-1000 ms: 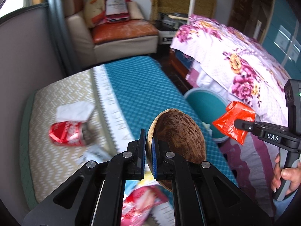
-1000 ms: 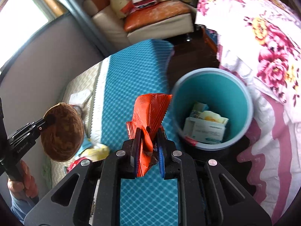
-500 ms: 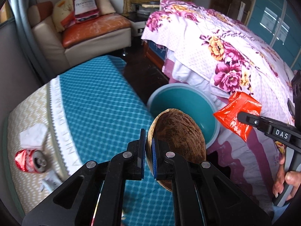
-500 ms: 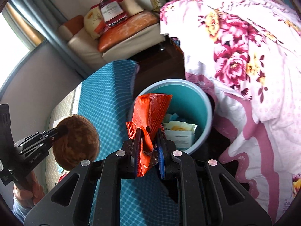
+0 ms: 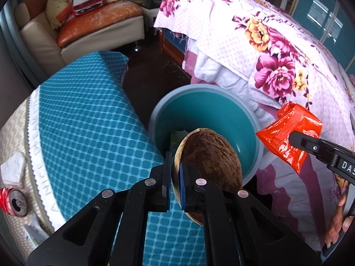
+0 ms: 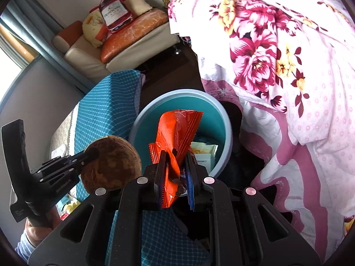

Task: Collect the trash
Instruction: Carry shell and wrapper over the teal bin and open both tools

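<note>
Red can (image 5: 12, 201) beside teal cloth (image 5: 88, 119)

Between our left tongs' (image 5: 175, 182) matt black plastic fingers sits a coconut shell (image 5: 213, 155), rough, fibrous and dull brown; our right tongs (image 6: 175, 173) pinch a glossy, crinkled orange foil wrapper (image 6: 177, 130). Just beyond both, the teal bin (image 5: 199, 110) looks smooth, satiny plastic (paper cartons lie inside), while left of it the blue cloth (image 5: 88, 122) shows a woven grid.
</note>
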Demonstrator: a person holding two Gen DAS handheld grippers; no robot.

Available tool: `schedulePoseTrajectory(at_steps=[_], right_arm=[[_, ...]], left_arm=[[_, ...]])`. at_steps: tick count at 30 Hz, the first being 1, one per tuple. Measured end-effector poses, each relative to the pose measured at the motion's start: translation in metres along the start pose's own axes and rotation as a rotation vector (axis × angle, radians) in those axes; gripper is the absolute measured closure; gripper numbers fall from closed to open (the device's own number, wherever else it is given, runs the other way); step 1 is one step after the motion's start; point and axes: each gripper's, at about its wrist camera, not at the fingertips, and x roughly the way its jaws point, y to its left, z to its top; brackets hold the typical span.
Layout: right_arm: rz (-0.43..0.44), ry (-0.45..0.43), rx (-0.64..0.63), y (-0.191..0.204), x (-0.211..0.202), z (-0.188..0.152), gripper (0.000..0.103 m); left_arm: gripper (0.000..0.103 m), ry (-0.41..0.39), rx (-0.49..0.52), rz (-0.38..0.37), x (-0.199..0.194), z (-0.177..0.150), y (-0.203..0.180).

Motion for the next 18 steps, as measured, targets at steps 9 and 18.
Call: schedulePoseTrajectory(at_steps=[9, 18], right_arm=[[-0.008, 0.030, 0.014, -0.008, 0.013, -0.001, 0.088], [-0.009, 0.042, 0.011, -0.006, 0.020, -0.003, 0.088]], left_arm=[[0.090, 0.089, 0.000, -0.026, 0.036, -0.001, -0.009], [0.080, 0.095, -0.013, -0.029, 0.032, -0.010, -0.006]])
